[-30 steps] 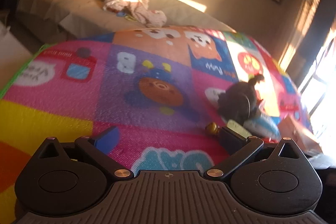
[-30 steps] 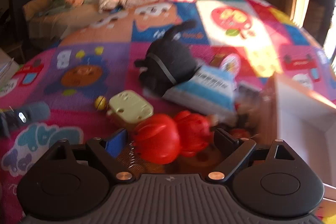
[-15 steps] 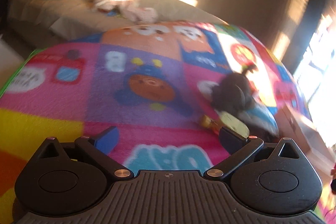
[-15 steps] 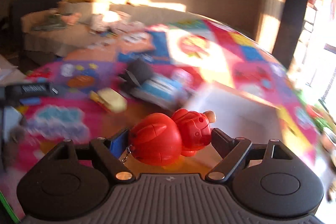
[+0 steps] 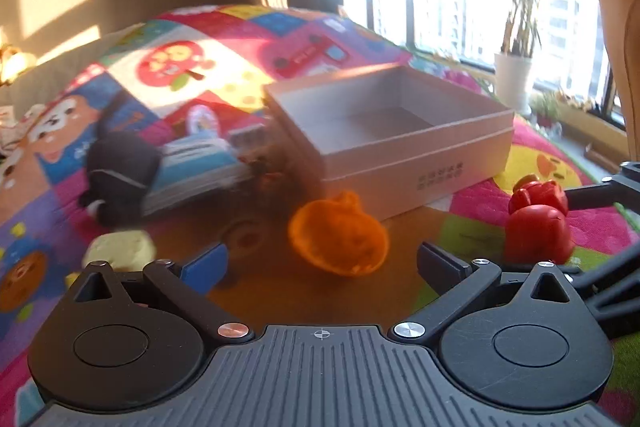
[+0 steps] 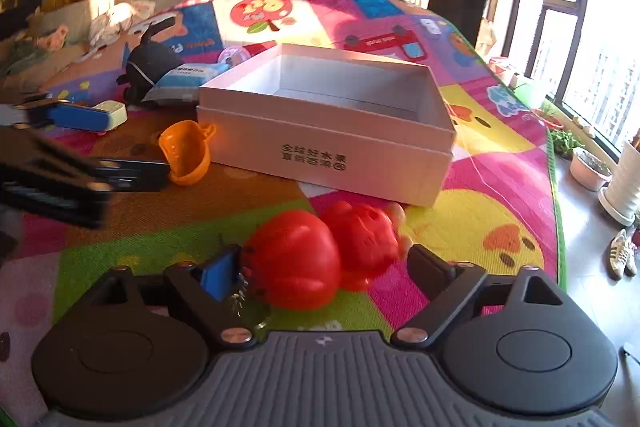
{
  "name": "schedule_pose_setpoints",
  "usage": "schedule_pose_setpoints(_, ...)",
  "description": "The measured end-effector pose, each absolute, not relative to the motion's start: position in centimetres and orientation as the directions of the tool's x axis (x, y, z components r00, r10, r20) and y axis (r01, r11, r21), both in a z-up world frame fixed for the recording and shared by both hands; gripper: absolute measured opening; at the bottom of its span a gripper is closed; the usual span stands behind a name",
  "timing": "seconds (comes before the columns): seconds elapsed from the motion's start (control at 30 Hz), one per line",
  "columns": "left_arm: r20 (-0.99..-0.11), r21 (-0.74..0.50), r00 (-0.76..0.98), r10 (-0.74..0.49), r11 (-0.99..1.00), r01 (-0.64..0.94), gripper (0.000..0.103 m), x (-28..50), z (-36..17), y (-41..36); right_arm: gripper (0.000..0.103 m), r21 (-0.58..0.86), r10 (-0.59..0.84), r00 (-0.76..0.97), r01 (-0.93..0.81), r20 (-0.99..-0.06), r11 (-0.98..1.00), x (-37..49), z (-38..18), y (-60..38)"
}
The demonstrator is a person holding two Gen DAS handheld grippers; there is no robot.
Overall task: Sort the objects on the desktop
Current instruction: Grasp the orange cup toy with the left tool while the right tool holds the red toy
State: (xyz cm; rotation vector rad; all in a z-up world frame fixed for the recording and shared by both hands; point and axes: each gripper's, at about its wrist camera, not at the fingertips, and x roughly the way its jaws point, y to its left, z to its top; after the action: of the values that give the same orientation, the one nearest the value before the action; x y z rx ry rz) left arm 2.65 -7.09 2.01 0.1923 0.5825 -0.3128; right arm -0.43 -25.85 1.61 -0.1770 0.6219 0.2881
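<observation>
Red plastic figurine toy (image 6: 320, 259) sits pinched in my right gripper (image 6: 320, 263), held above the colourful cartoon play mat (image 6: 500, 211), just short of the open white cardboard box (image 6: 328, 143). My left gripper (image 5: 322, 259) is spread wide with nothing between its fingers; ahead of it lies an orange plastic cup-like piece (image 5: 338, 233), motion-blurred. Behind, a dark plush (image 5: 120, 175) and pale blue packet (image 5: 192, 163) smear together; something brownish beside the box I cannot make out.

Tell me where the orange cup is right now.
The orange cup lies tipped on its side on the play mat, just off the white box's near left corner; in the left wrist view it lies ahead between the left tool's open fingers.
</observation>
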Motion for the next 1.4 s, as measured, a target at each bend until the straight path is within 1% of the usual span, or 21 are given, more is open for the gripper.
schedule_pose_setpoints(0.03, -0.576, 0.093, 0.784, -0.232, 0.934, 0.345, 0.103, 3.2, 1.8, -7.5, 0.092, -0.065, 0.216, 0.778, -0.312, -0.589, 0.948, -0.6, 1.6, -26.1)
schedule_pose_setpoints(0.1, -0.588, 0.114, 0.779, -0.217, 0.932, 0.345, 0.100, 3.9, 1.4, -8.2, 0.101, -0.044, 0.225, 0.794, -0.301, -0.564, 0.952, -1.1, 1.9, -26.7)
schedule_pose_setpoints(0.13, -0.594, 0.128, 0.778, -0.205, 0.931, 0.343, 0.092, 4.2, 1.3, -8.5, 0.101, -0.034, 0.231, 0.797, -0.300, -0.557, 0.953, -1.1, 2.0, -26.9)
schedule_pose_setpoints(0.17, -0.600, 0.140, 0.776, -0.194, 0.930, 0.341, 0.081, 4.5, 1.1, -8.8, 0.101, -0.028, 0.237, 0.796, -0.303, -0.557, 0.953, -1.1, 2.0, -26.9)
schedule_pose_setpoints(0.3, -0.612, 0.158, 0.774, -0.160, 0.935, 0.318, 0.078, 5.0, 0.9, -8.3, 0.101, -0.013, 0.252, 0.782, -0.315, -0.570, 0.949, -0.7, 1.9, -26.9)
schedule_pose_setpoints(0.37, -0.613, 0.167, 0.775, -0.155, 0.933, 0.319, 0.060, 4.9, 0.9, -8.2, 0.101, -0.014, 0.254, 0.778, -0.320, -0.574, 0.947, -0.7, 1.8, -26.8)
schedule_pose_setpoints(0.47, -0.610, 0.170, 0.775, -0.163, 0.929, 0.329, 0.059, 4.1, 1.2, -7.8, 0.101, -0.026, 0.250, 0.777, -0.323, -0.578, 0.946, -0.8, 1.7, -26.6)
schedule_pose_setpoints(0.63, -0.633, 0.134, 0.731, -0.255, 0.894, 0.428, 0.059, 0.7, 1.8, -7.1, 0.101, -0.051, 0.241, 0.777, -0.330, -0.581, 0.942, -0.9, 1.7, -26.2)
schedule_pose_setpoints(0.73, -0.645, 0.122, 0.710, -0.284, 0.878, 0.463, 0.061, -1.3, 1.8, -6.6, 0.101, -0.060, 0.239, 0.774, -0.336, -0.586, 0.940, -0.8, 1.7, -26.0)
schedule_pose_setpoints(0.8, -0.651, 0.117, 0.704, -0.284, 0.879, 0.463, 0.071, -2.2, 1.7, -6.3, 0.102, -0.066, 0.239, 0.771, -0.341, -0.591, 0.938, -0.8, 1.6, -25.8)
schedule_pose_setpoints(0.83, -0.654, 0.109, 0.700, -0.287, 0.880, 0.463, 0.077, -2.4, 1.7, -6.1, 0.102, -0.070, 0.238, 0.769, -0.344, -0.593, 0.936, -0.8, 1.6, -25.7)
schedule_pose_setpoints(0.87, -0.656, 0.100, 0.696, -0.292, 0.880, 0.463, 0.081, -2.4, 1.6, -6.0, 0.102, -0.073, 0.238, 0.768, -0.346, -0.594, 0.935, -0.8, 1.6, -25.6)
schedule_pose_setpoints(1.03, -0.672, 0.080, 0.677, -0.300, 0.880, 0.469, 0.089, -2.0, 1.2, -6.2, 0.103, -0.080, 0.242, 0.769, -0.354, -0.592, 0.932, -0.9, 1.7, -25.5)
schedule_pose_setpoints(1.07, -0.674, 0.077, 0.673, -0.303, 0.878, 0.473, 0.089, -1.9, 1.1, -6.4, 0.103, -0.075, 0.241, 0.768, -0.351, -0.593, 0.933, -0.8, 1.7, -25.6)
schedule_pose_setpoints(1.13, -0.672, 0.072, 0.668, -0.318, 0.870, 0.487, 0.089, -1.8, 1.1, -6.9, 0.099, -0.062, 0.232, 0.769, -0.332, -0.596, 0.941, -0.5, 1.7, -25.8)
schedule_pose_setpoints(1.17, -0.669, 0.072, 0.668, -0.326, 0.866, 0.495, 0.089, -1.8, 1.0, -7.2, 0.087, -0.056, 0.229, 0.768, -0.324, -0.598, 0.944, -0.4, 1.7, -26.0)
schedule_pose_setpoints(1.2, -0.665, 0.075, 0.669, -0.331, 0.862, 0.501, 0.089, -1.8, 1.0, -7.6, 0.084, -0.051, 0.232, 0.763, -0.328, -0.603, 0.943, -0.4, 1.7, -26.1)
schedule_pose_setpoints(1.37, -0.654, 0.094, 0.687, -0.317, 0.867, 0.490, 0.088, -1.1, 0.6, -8.8, 0.084, -0.068, 0.222, 0.768, -0.326, -0.600, 0.943, -1.0, 1.9, -26.0)
schedule_pose_setpoints(1.4, -0.652, 0.091, 0.689, -0.316, 0.870, 0.485, 0.086, -1.0, 0.6, -8.8, 0.084, -0.070, 0.224, 0.768, -0.330, -0.600, 0.941, -1.1, 2.1, -26.0)
